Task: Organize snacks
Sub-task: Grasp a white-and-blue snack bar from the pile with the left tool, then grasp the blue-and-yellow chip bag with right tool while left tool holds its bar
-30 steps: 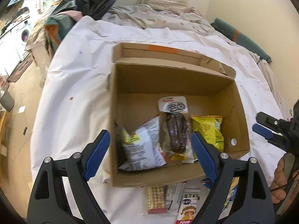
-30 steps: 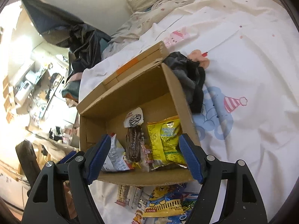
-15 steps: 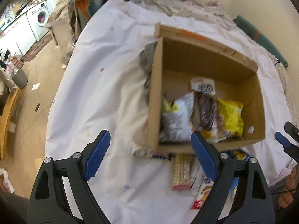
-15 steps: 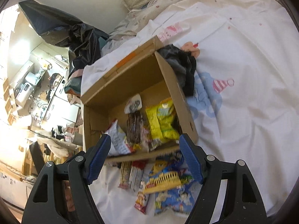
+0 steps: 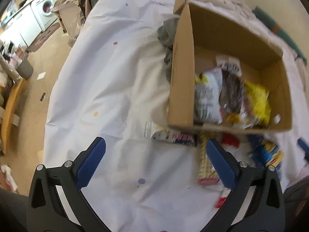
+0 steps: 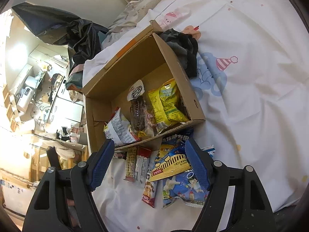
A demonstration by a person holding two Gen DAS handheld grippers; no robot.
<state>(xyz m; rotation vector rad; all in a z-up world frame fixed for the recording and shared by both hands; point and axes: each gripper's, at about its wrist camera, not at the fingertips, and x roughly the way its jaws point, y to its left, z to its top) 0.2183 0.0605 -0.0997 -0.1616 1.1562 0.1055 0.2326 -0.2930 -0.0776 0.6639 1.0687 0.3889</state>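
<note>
Open brown corrugated cardboard box (image 6: 173, 73), rectangular, flaps up, sits on a bed under a white cotton sheet (image 6: 251, 77) printed with cartoon figures and small dots. Inside, leaning against the near wall: a crinkled white foil snack bag (image 6: 117, 129), a clear wrapper of dark brown sticks with a white label (image 6: 138, 112), and a glossy yellow snack packet (image 6: 166, 104).

On the sheet just in front of the box, a loose heap: a slim beige wafer bar (image 6: 130, 163), a red-and-white bar (image 6: 142, 164), a yellow-and-blue cartoon pouch (image 6: 170, 160) and a dark blue pouch with a cartoon child (image 6: 185, 187) partly beneath it.

A crumpled dark grey cloth (image 6: 181, 46) lies against the box's far outer side.

Left tongs (image 5: 155, 159), black frame with ridged blue pads, are opening above bare sheet, nothing between them. Right tongs (image 6: 149, 161) stand released over the heap, gripping nothing.
</note>
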